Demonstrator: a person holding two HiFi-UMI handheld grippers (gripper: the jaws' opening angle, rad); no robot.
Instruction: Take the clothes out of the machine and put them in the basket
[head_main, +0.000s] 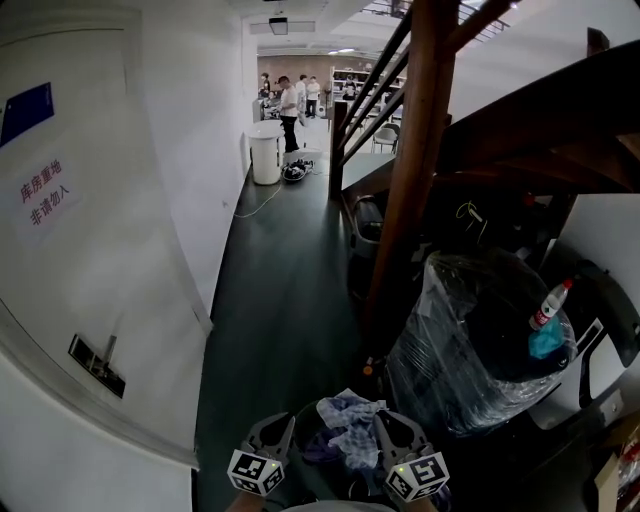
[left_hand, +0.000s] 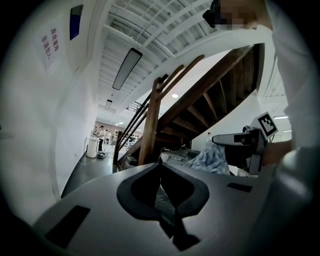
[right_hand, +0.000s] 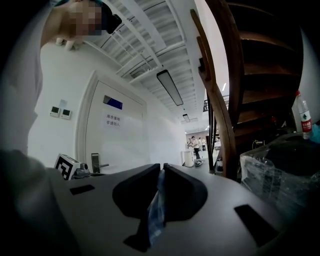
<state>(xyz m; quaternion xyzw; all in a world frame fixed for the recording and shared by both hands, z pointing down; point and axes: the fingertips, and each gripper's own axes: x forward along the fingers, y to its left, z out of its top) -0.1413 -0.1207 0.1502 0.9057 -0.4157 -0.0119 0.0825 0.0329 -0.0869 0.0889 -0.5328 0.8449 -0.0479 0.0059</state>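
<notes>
Right gripper view: the fingers (right_hand: 185, 192) of the right gripper (right_hand: 161, 169) are clenching a strip of the blue-and-white clothes (right_hand: 154, 212), which is running the whole length of the slit between them. On the left gripper (left_hand: 160, 164) the fingers are also pressing together at the tips, with grey textured fabric filling the gap behind them, so I am reading that as a second grip on the same clothes. In the head view the clothes are hanging bunched between the two grippers, held level over the dark floor (head_main: 280, 300), close in front of me. A wooden stair post (head_main: 415, 170) and a plastic-wrapped load (head_main: 470, 350) are standing just to the right. Neither the machine nor the basket is showing clearly. I am judging this as the carrying step. Next I am needing to find the basket, bring both hands over it and release the fingers together.
</notes>
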